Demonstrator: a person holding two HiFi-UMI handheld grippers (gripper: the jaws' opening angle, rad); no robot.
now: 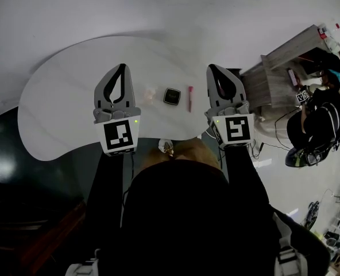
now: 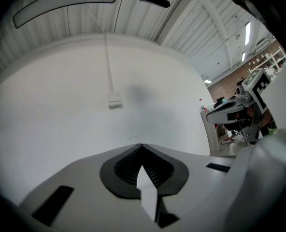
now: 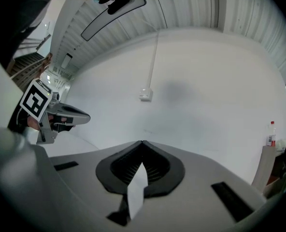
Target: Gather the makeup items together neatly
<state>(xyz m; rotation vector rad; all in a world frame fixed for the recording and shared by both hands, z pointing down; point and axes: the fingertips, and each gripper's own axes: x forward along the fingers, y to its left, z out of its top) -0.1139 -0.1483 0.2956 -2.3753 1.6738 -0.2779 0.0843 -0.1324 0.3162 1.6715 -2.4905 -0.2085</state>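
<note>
Three makeup items lie in a row on the white curved table [image 1: 61, 96]: a small pale pink piece [image 1: 151, 94], a black square compact [image 1: 172, 96] and a slim pink-red stick [image 1: 189, 98]. My left gripper [image 1: 122, 66] hovers just left of them and my right gripper [image 1: 211, 66] just right of them. Both are above the table and point level toward the wall. In the left gripper view the left gripper [image 2: 142, 145] has its jaws shut tip to tip with nothing between them. The right gripper [image 3: 142, 142] is shut and empty too. No makeup item shows in either gripper view.
A wooden desk [image 1: 279, 68] stands to the right of the table, with a person in dark clothes [image 1: 316, 119] beside it. A white wall with a cable and socket box [image 2: 114, 100] lies ahead. A bottle [image 3: 271, 134] stands at the far right. Dark floor lies on the left.
</note>
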